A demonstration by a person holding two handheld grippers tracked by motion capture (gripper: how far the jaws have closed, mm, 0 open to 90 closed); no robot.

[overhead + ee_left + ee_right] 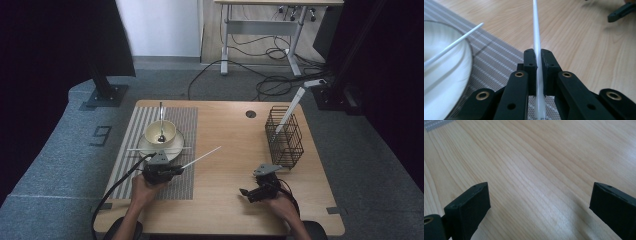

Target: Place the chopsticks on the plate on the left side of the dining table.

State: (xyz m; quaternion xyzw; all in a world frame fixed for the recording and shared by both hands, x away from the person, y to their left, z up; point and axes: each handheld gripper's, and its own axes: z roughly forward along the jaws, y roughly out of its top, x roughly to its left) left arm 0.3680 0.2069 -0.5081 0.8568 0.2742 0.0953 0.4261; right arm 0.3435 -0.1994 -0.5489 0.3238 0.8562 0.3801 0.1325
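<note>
High view: left claw point(176, 170) clamps 1 white chopstick point(201, 157) over the striped placemat point(131, 150), stick angling up-right above the worktop point(225, 145), just beside the plate point(175, 147) carrying a bowl point(160, 131) with a spoon point(161, 120) in it and a 2nd chopstick point(137, 149) lying across the plate; right claw point(245, 192) sits low over bare wood, jaws apart, with a wire basket point(285, 136) beyond it. Left gripper view: both pads point(531, 65) pinch the chopstick point(536, 37), which runs straight ahead, plate rim point(454, 75) at left with the other stick point(456, 41) on it. Right gripper view: right claw point(540, 202) wide open, nothing between the jaws, just worktop point(536, 170).
</note>
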